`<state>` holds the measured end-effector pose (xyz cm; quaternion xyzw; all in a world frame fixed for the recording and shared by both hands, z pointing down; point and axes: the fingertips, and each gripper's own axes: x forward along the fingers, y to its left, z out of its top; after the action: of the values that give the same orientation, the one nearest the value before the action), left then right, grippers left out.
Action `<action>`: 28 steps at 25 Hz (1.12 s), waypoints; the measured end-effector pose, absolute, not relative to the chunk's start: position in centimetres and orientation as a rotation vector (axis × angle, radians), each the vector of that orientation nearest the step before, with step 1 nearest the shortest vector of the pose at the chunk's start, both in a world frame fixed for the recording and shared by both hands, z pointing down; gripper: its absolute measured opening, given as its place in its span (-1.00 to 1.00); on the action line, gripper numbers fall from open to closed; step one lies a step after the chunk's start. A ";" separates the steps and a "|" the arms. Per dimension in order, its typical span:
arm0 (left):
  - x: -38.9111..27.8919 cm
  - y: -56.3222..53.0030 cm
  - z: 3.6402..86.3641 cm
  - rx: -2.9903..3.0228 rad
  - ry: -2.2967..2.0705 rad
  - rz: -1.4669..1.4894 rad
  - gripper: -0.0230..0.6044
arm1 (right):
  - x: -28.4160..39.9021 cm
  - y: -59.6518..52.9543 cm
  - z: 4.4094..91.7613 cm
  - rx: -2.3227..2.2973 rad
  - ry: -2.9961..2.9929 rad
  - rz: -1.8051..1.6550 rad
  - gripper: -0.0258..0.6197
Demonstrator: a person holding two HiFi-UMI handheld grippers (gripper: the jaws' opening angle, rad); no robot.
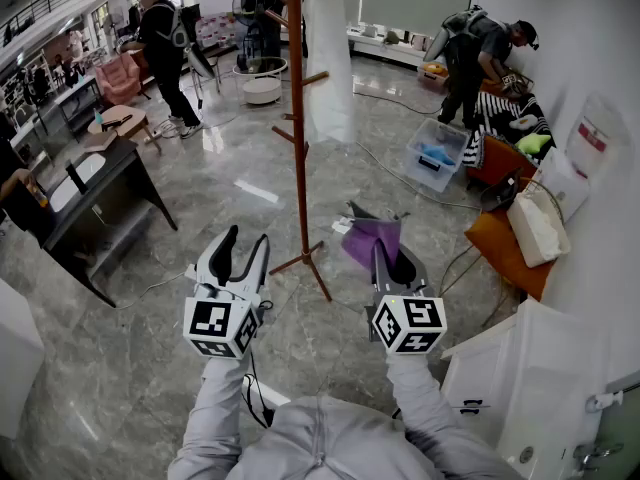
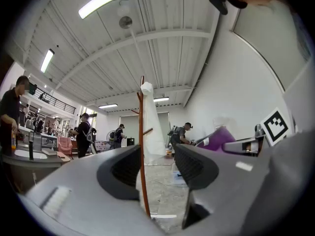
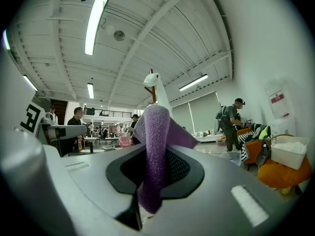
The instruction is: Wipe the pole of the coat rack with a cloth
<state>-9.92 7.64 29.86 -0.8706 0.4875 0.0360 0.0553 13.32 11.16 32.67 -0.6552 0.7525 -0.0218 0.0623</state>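
A wooden coat rack (image 1: 297, 118) stands on the marble floor ahead of me, with a white garment (image 1: 325, 53) hanging from its top. Its brown pole (image 2: 142, 151) shows between the jaws in the left gripper view. My left gripper (image 1: 244, 247) is open and empty, low and left of the rack's feet. My right gripper (image 1: 388, 252) is shut on a purple cloth (image 1: 372, 239), to the right of the pole's base. The cloth (image 3: 153, 151) is pinched between the jaws in the right gripper view, with the rack's top (image 3: 151, 80) behind it.
A dark desk (image 1: 95, 203) stands at the left. A clear storage bin (image 1: 436, 154), orange seats (image 1: 505, 251) and a white cabinet (image 1: 535, 373) line the right wall. Two people (image 1: 165, 48) work at the back left, another (image 1: 485, 53) at the back right. Cables (image 1: 400, 183) trail across the floor.
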 end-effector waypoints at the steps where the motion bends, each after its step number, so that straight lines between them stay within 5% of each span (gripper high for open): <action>1: -9.9 7.6 29.8 -2.643 1.479 0.110 -0.19 | 13.3 11.1 32.6 -1.981 2.275 -0.065 -0.76; 28: -5.9 7.1 30.9 -2.649 1.497 0.116 -0.19 | 16.6 10.8 33.0 -1.896 2.286 -0.088 -0.75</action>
<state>-5.90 7.06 30.92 -0.8689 0.4911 0.0381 0.0484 16.61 10.84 32.99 -0.6357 0.7667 -0.0297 0.0851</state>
